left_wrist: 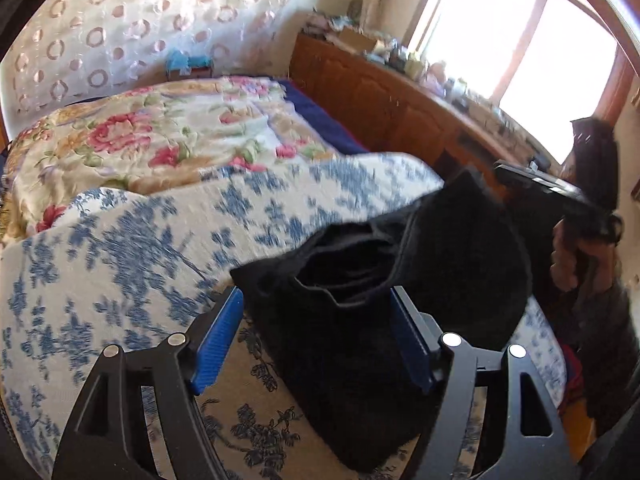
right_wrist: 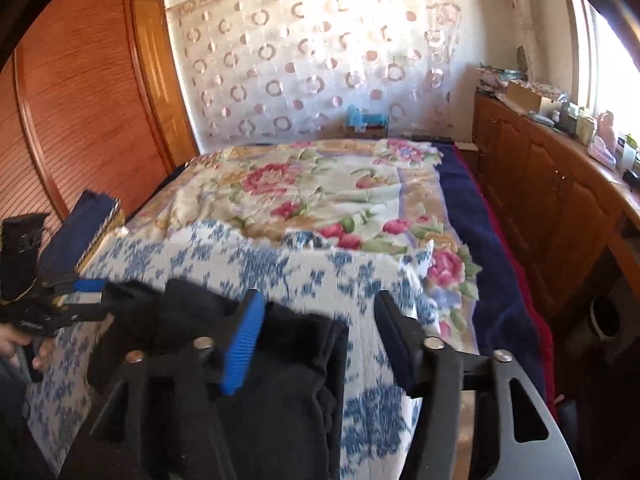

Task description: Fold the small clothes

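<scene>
A black garment (left_wrist: 360,320) lies bunched on the blue-and-white patterned cover (left_wrist: 120,248) at the near end of the bed. In the left wrist view my left gripper (left_wrist: 316,320) stands open astride it, its blue pads (left_wrist: 218,340) apart from the cloth on both sides. My right gripper (left_wrist: 516,176) shows past the garment's far right edge, with a hand behind it. In the right wrist view my right gripper (right_wrist: 320,320) is open over the garment's (right_wrist: 280,380) right edge, one blue pad (right_wrist: 244,344) above the cloth. The left gripper (right_wrist: 86,293) sits at the garment's left end.
A flowered quilt (right_wrist: 312,192) covers the far bed, with a navy blanket (right_wrist: 492,264) along its right side. A wooden cabinet (right_wrist: 540,200) with clutter on top runs under the window. A wooden wardrobe (right_wrist: 80,100) stands at left. A folded dark-blue item (right_wrist: 76,232) lies at the bed's left edge.
</scene>
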